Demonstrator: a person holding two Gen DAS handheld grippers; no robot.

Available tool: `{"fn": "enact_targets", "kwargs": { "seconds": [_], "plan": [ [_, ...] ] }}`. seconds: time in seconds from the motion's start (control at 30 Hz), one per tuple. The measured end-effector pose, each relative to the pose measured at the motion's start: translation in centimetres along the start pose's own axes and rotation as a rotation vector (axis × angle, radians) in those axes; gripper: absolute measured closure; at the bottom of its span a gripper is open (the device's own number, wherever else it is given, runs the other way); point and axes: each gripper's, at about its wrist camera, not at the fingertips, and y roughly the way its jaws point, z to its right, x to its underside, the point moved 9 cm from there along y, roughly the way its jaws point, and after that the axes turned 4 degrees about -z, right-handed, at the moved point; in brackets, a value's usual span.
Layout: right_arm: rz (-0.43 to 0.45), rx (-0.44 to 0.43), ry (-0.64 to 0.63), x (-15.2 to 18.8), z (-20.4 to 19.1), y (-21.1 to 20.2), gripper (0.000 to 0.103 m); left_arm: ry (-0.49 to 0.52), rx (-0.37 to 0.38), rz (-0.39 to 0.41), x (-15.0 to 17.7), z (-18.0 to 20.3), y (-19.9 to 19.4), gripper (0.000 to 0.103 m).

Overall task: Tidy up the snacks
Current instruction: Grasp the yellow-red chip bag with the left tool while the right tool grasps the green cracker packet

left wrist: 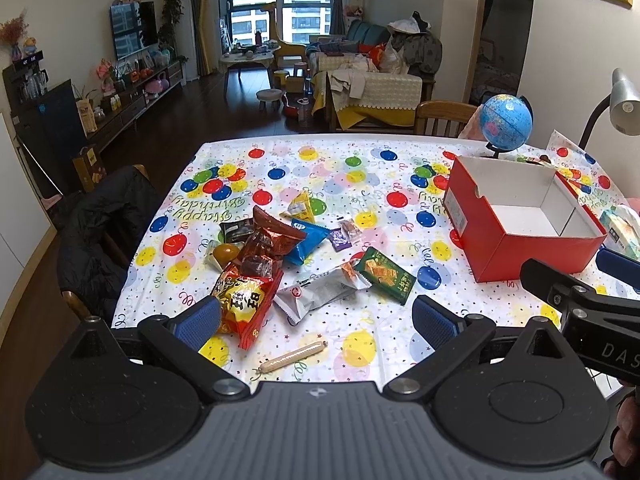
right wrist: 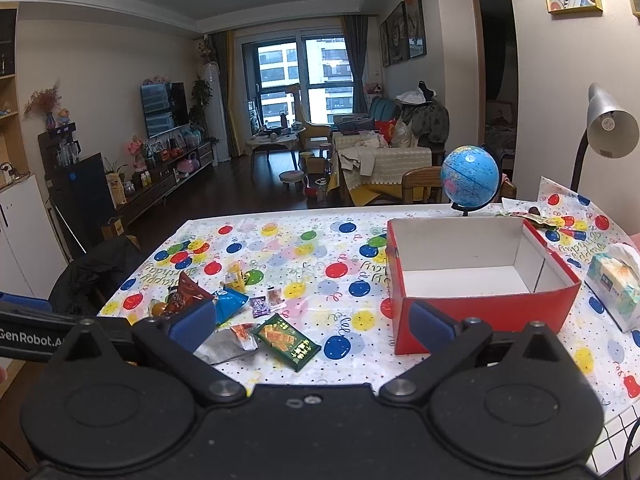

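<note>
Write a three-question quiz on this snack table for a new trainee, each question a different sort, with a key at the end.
1. True or false: the red box already holds snacks.
2. Multiple choice: the green packet lies (A) inside the box, (B) on the tablecloth between the snack pile and the box, (C) under the globe.
3. Fill in: the left gripper and right gripper are both ____, holding nothing.

Key
1. False; its white inside is bare.
2. B.
3. Open; the loose sausage stick lies on the tablecloth just ahead of the left gripper.
</note>
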Motion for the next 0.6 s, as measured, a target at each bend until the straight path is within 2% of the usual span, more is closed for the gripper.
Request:
{"fn": "enact_targets", "kwargs": {
  "seconds": [0.2,0.6],
  "plan": [
    [-0.038,0.007,-0.019,0.2,-0.9,1.5,0.0,-0.036,0.003,-0.031,0.1,-1.6,1.8,0.001],
    [-0.173,-0.012,-0.058,3.0,-1.8,7.5,0.003,-0.156,-0.06,-0.161,2.2,-7.8,8.1,0.001]
  ]
}}
